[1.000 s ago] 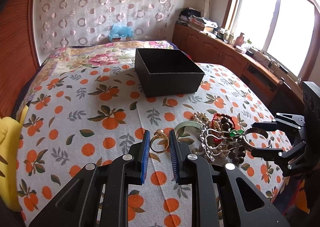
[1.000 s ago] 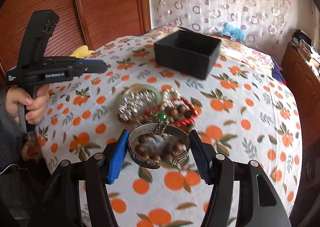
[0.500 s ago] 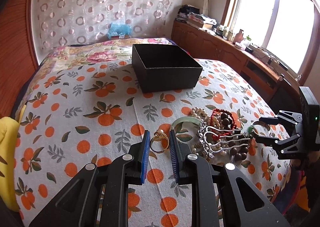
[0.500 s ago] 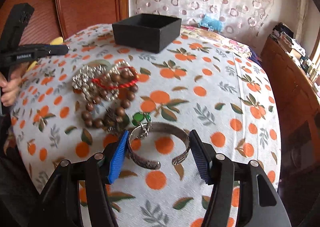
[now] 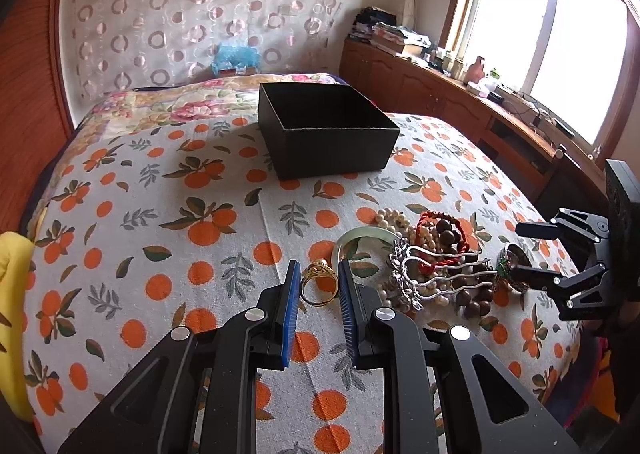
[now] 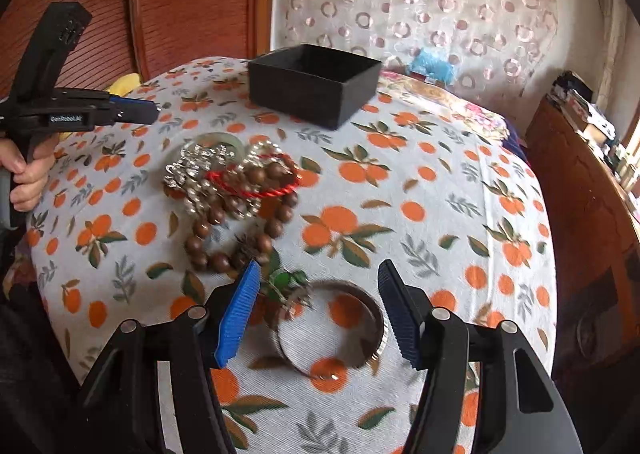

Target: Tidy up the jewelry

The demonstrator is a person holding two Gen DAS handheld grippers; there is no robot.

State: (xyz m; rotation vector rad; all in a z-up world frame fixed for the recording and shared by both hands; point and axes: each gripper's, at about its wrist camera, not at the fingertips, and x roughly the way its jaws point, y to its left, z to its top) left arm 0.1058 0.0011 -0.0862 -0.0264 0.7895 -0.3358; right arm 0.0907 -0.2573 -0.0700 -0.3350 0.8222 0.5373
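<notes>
Through my left wrist camera, my left gripper [image 5: 318, 284] has its blue pads closed in on a gold ring [image 5: 317, 281], which stands between them over the orange-print bedspread [image 5: 168, 214]; I take it as grasped, both pads sitting against the ring's sides. Just to the right lies a pale green bangle [image 5: 362, 240], and beyond it the tangled pile: white pearls [image 5: 390, 218], a red cord bracelet [image 5: 440, 228], a silver hair comb [image 5: 436, 274] and dark wooden beads [image 5: 470, 300]. The black box [image 5: 328, 134] sits open farther back on the bed, well apart from the pile. At the right edge I see my right gripper [image 5: 524, 252] with its fingers spread around a silver cuff.

Through my right wrist camera, the right gripper [image 6: 316, 308] is released: its pads stand wide, and the silver cuff bracelet [image 6: 334, 328] lies on the bedspread between them, touching neither as far as I can tell; the picture is blurred here. A small green charm [image 6: 286, 280] sits at the cuff's left end, near the left pad. The wooden beads [image 6: 236, 230] and red cord bracelet [image 6: 256, 184] lie ahead, the black box [image 6: 314, 82] beyond them. The left gripper [image 6: 132, 110] shows at the far left.
</notes>
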